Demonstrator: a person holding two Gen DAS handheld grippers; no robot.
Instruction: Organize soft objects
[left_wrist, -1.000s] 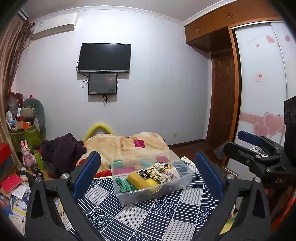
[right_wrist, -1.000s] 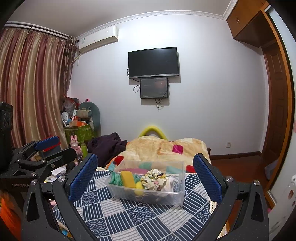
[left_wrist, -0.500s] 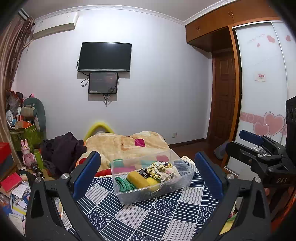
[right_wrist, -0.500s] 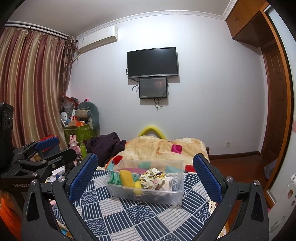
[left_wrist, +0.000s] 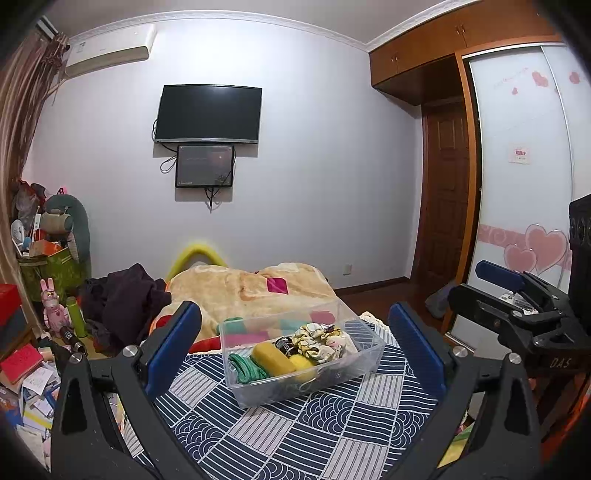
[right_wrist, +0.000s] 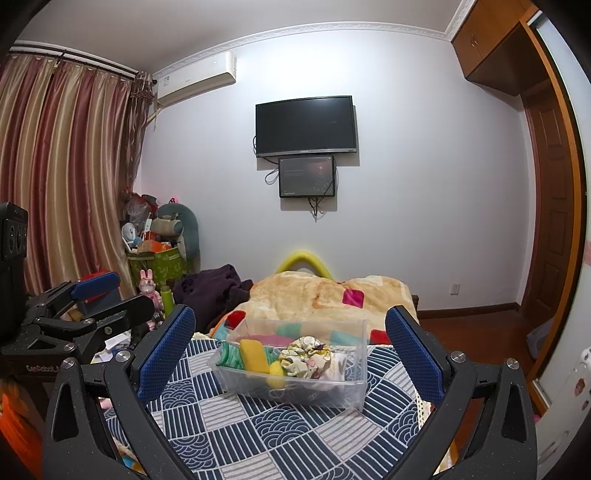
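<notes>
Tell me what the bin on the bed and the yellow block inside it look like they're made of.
The bin looks like clear, glossy rigid plastic: its contents show through the walls. The yellow block seems to be matte sponge foam, with soft rounded edges, though that's uncertain.

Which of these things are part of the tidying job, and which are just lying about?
Job: clear plastic bin, yellow sponge, green cloth, floral scrunchie, both open tools.
Lying about: wall TV, beige blanket, dark clothes, pink bunny toy.

White wall (right_wrist: 424, 184) carries a television (right_wrist: 306, 126); striped curtains (right_wrist: 62, 177) hang left, wooden door (left_wrist: 448, 199) right, by a wardrobe (left_wrist: 524, 166).
</notes>
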